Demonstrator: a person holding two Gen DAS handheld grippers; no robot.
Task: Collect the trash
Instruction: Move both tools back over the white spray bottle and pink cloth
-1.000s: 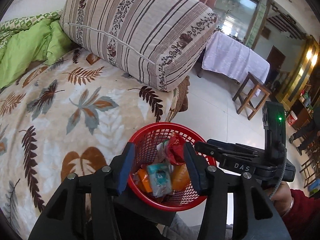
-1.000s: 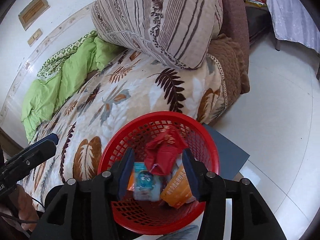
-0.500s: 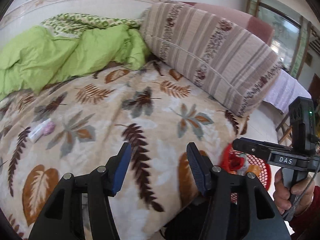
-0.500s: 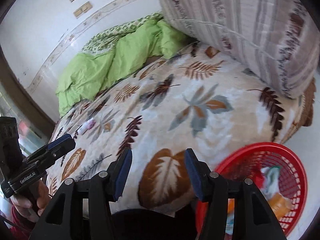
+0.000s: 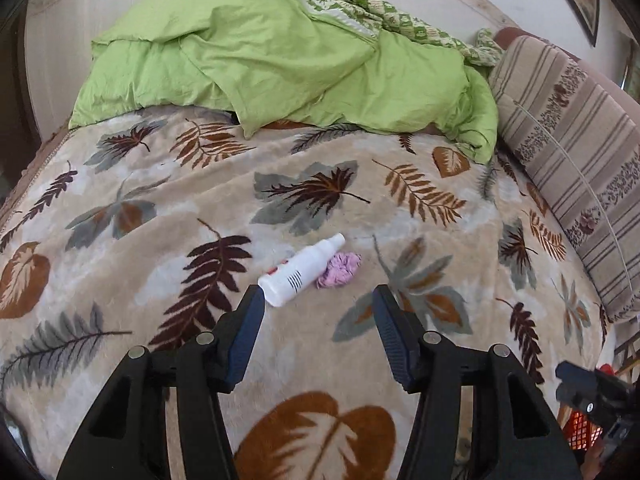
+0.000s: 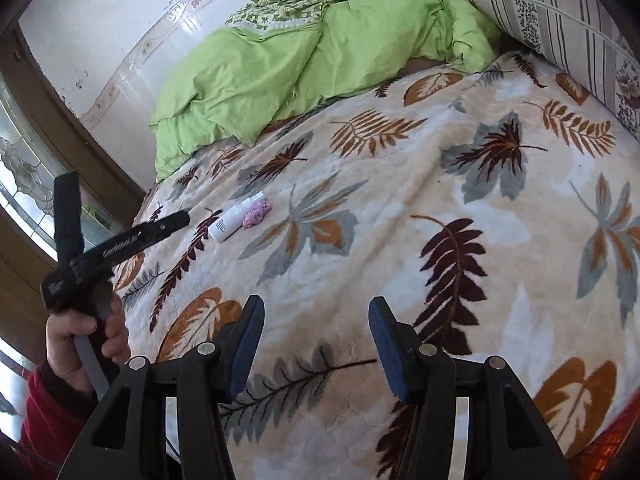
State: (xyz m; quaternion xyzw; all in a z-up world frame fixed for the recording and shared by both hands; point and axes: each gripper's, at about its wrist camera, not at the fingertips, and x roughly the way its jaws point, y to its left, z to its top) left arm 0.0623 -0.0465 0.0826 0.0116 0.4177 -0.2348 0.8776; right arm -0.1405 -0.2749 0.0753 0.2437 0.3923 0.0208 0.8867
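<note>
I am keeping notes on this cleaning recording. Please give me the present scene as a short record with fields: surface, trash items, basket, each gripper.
surface: leaf-print blanket on a bed, green quilt bunched at the far side, striped pillow at the right
trash items: white bottle lying on its side, pink crumpled scrap touching it
basket: red basket, only an edge visible
left gripper: open, nothing held, just short of the bottle
right gripper: open, nothing held, over bare blanket

Leaf-print blanket [image 5: 168, 216], crumpled green quilt [image 5: 280, 60], striped pillow [image 5: 576, 160]
</note>
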